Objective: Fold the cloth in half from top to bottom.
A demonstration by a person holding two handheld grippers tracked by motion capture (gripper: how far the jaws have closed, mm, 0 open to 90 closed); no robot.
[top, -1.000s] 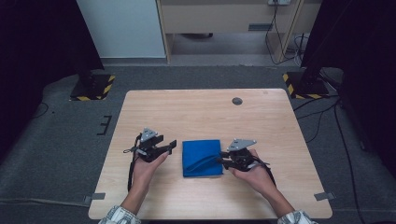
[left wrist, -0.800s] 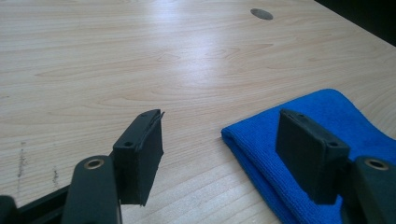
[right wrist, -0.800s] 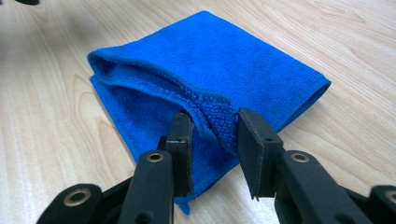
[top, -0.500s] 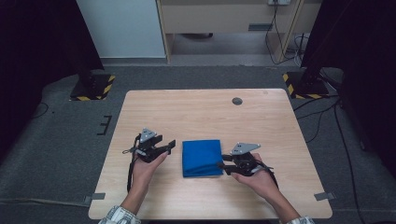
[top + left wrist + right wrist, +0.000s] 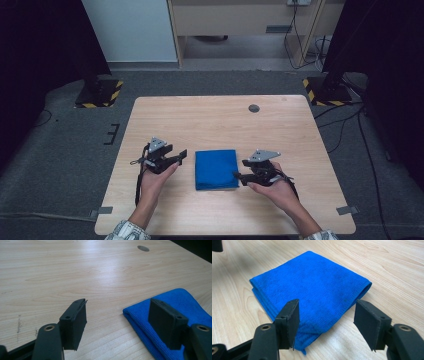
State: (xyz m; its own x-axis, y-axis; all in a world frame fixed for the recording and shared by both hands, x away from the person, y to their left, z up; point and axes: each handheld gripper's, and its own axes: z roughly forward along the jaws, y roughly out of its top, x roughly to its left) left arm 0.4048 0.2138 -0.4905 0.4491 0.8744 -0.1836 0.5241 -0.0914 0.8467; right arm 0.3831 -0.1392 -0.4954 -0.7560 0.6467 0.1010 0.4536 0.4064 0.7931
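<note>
With the fold apparently done, blue cloth (image 5: pixel 216 169) lies flat at table (image 5: pixel 220 120) 6 o'clock – right gripper (image 5: pixel 325 322) just opened wide, releasing its edge; left gripper (image 5: pixel 117 317) gapes empty at 9 o'clock

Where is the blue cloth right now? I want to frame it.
In the high view the folded blue cloth lies flat on the table's near half, between the left tongs and right tongs.
</note>
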